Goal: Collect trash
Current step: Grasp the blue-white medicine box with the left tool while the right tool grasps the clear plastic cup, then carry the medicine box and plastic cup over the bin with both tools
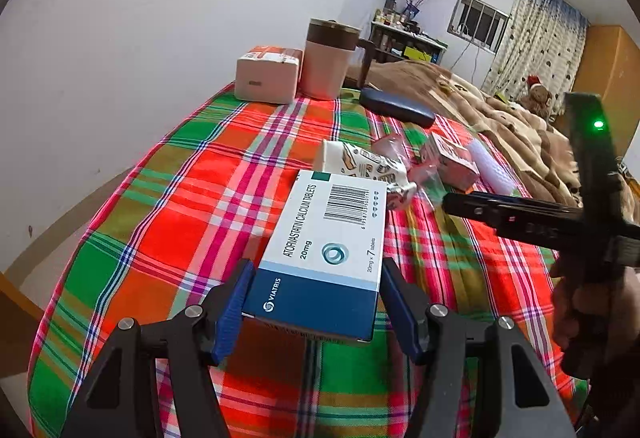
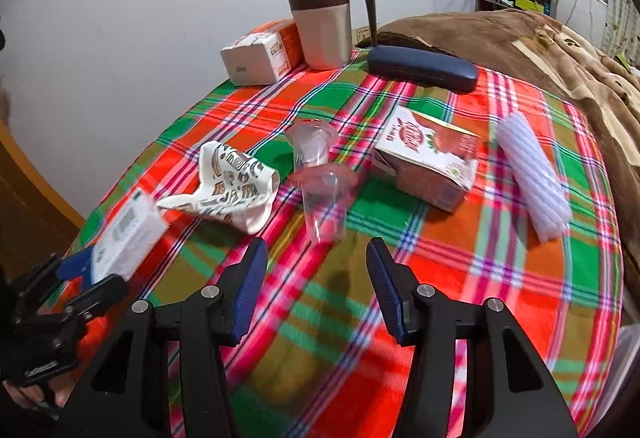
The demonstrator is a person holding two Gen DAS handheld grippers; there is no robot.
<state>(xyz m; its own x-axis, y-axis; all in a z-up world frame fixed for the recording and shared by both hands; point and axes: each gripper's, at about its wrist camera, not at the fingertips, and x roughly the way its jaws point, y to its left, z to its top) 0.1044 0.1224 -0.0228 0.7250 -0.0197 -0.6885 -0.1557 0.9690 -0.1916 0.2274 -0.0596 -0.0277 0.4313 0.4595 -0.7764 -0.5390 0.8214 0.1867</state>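
Left tool [image 1: 316,302] grips the medicine box [image 1: 320,250] by its dark-blue end, lower centre of frame, lifted off the plaid cloth [image 1: 168,238]. Right tool [image 2: 316,278] hangs w/ jaws apart, nothing between them, just short of the clear plastic cup [image 2: 324,205]. Progress looks early, approx: crumpled wrapper [image 2: 228,189], cup, juice carton [image 2: 432,161] all lie mid-frame uncollected. No bin in view.

The cloth [image 2: 460,278] is plaid in red, green and orange (with thin pink and white lines). The medicine box [image 1: 324,250] is white over navy, the glasses case [image 2: 422,69] dark blue, the mug [image 2: 324,25] beige banded brown.
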